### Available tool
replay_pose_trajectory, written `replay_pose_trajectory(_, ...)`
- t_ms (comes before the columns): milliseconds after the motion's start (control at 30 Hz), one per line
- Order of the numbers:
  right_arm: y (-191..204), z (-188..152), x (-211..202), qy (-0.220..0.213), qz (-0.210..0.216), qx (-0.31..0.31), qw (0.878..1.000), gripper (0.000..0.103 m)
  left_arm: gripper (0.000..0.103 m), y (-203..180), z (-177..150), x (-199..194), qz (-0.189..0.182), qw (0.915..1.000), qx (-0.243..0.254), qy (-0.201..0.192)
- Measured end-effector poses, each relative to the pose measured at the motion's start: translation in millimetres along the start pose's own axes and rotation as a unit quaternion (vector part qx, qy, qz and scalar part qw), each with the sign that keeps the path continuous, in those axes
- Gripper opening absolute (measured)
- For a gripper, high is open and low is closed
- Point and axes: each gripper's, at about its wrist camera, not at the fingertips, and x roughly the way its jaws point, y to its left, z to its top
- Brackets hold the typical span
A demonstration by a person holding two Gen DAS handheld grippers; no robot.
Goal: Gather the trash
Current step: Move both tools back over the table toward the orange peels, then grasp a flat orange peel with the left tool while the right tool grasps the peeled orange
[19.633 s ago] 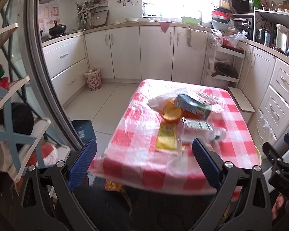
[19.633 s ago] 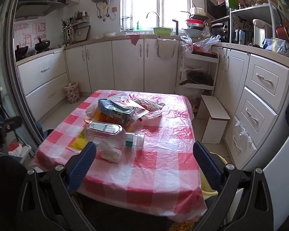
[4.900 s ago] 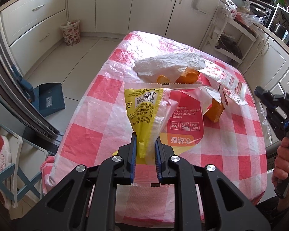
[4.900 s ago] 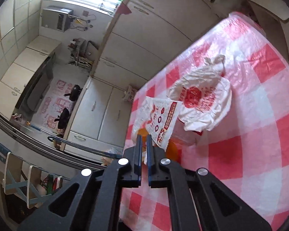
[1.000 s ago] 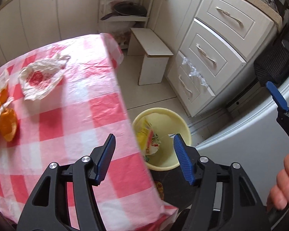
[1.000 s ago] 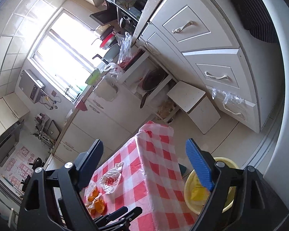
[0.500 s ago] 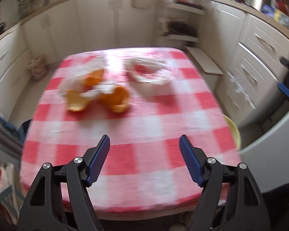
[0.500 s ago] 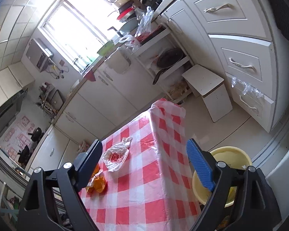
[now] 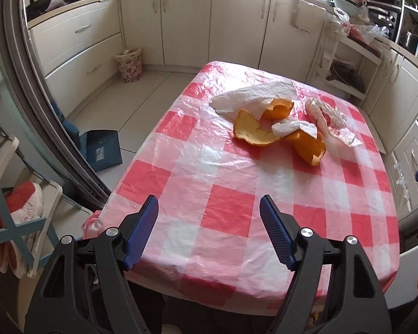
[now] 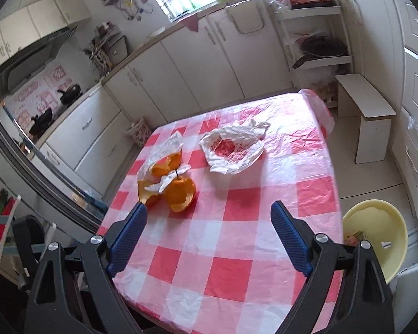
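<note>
Now both of your grippers hang empty over the near edge of the surface point(image 9: 223, 183), fingers spread wide on the left gripper point(image 9: 209, 222) and on the right gripper point(image 10: 209, 231) alike. A second ago your left one was aimed down at the yellow bin point(image 10: 376, 222); it has swung back to face the trash, so that drop is done and a new pick is due. What is left lies toward the far end of the surface from your fingers: orange peels point(image 9: 253, 130) with a crumpled tissue point(image 9: 295, 128) on them, a white paper sheet point(image 9: 250, 97) just behind, and a red-printed plastic bag point(image 9: 328, 119) beside them. Only the right wrist view shows the bin, on the floor off the surface's right edge, with scraps inside; the left view lets you see the peels more clearly.
</note>
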Motion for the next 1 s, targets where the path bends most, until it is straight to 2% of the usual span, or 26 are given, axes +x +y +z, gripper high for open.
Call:
replay_pose_trajectory(133,23.5,-2.6,31.3,0.033,0.004,-0.033,0.999,0.087,0.072,1.1,-3.8,2.3,-0.005,0.9998,0.014,0.015)
replay_pose_trajectory(233,39.0,-1.4,56.3,0.05,-0.012,-0.065,0.997,0.087,0.072,-1.1,5.8,11.4,-0.021,0.999,0.025,0.029)
replay_pose_trajectory(367,50.0,3.1,93.7,0.076,-0.026,-0.089,0.993,0.083,0.072,-24.2,29.9,28.9,-0.014,0.9955,0.09,0.028)
replay_pose_trajectory(400,49.9,4.0,102.4,0.085,-0.027,-0.09,0.992,0.081,0.072,-31.9,35.5,35.0,-0.012,0.9934,0.111,0.029)
replay_pose_trajectory(567,51.8,10.3,132.7,0.101,-0.015,-0.084,0.991,0.081,0.072,-59.0,53.3,67.5,0.01,0.9824,0.183,0.035)
replay_pose_trajectory(767,62.4,12.2,157.5,0.115,-0.015,-0.099,0.988,0.081,0.072,-67.7,64.9,88.0,0.003,0.9801,0.192,0.051)
replay_pose_trajectory(833,62.9,11.1,165.5,0.124,-0.012,-0.1,0.987,0.074,0.071,-65.5,65.4,88.4,0.003,0.9802,0.191,0.053)
replay_pose_trajectory(900,61.3,10.1,172.6,0.141,-0.007,-0.099,0.985,0.055,0.071,-63.9,66.8,90.7,0.006,0.9802,0.19,0.055)
replay_pose_trajectory(1000,57.1,11.6,170.0,0.148,0.012,-0.099,0.984,0.05,0.071,-60.1,71.5,96.6,-0.009,0.9822,0.176,0.065)
